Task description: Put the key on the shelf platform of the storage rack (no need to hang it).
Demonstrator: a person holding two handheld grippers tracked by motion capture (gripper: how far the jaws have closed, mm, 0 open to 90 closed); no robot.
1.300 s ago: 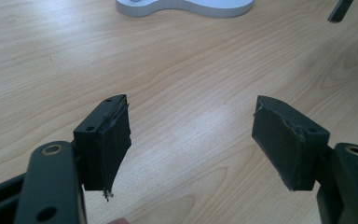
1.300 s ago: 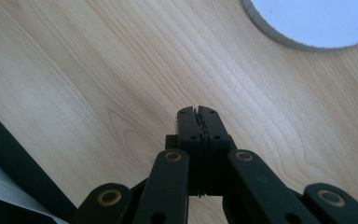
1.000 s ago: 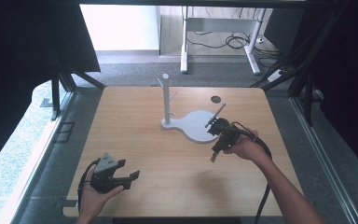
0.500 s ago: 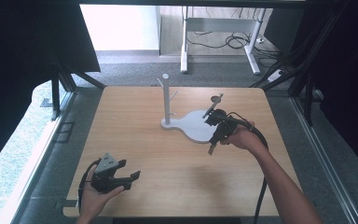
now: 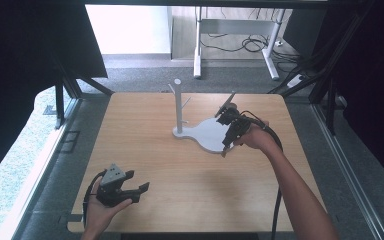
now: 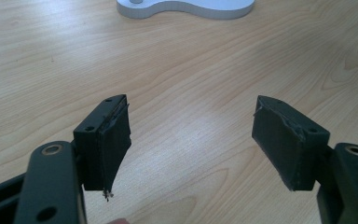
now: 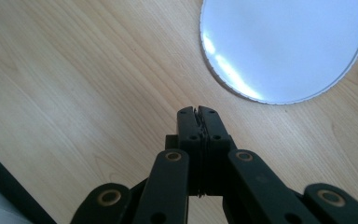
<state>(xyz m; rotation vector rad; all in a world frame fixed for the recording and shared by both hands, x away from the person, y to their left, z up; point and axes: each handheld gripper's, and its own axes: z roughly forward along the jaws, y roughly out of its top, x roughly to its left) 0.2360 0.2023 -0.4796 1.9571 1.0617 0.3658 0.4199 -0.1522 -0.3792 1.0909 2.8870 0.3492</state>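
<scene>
A white stand [image 5: 178, 107] with an upright post and short pegs rises from a flat white curved base [image 5: 207, 136] at the table's middle. My right gripper [image 5: 226, 142] hangs over the base's right lobe, tilted down, jaws shut with nothing between them. In the right gripper view the shut gripper [image 7: 198, 112] points at bare wood just short of the round white base [image 7: 284, 46]. My left gripper [image 5: 139, 192] rests low near the front left edge, open and empty. The left gripper [image 6: 191, 135] faces the base [image 6: 191, 7] across bare wood.
The wooden table [image 5: 145, 130] has dark frame struts at both sides. A cable [image 5: 279, 200] trails from the right gripper along the forearm. Behind the table stand a white desk frame [image 5: 270, 55] and loose floor cables.
My right gripper has moved away from the person, from the base's front right edge to over its right lobe. The left gripper has stayed still and open.
</scene>
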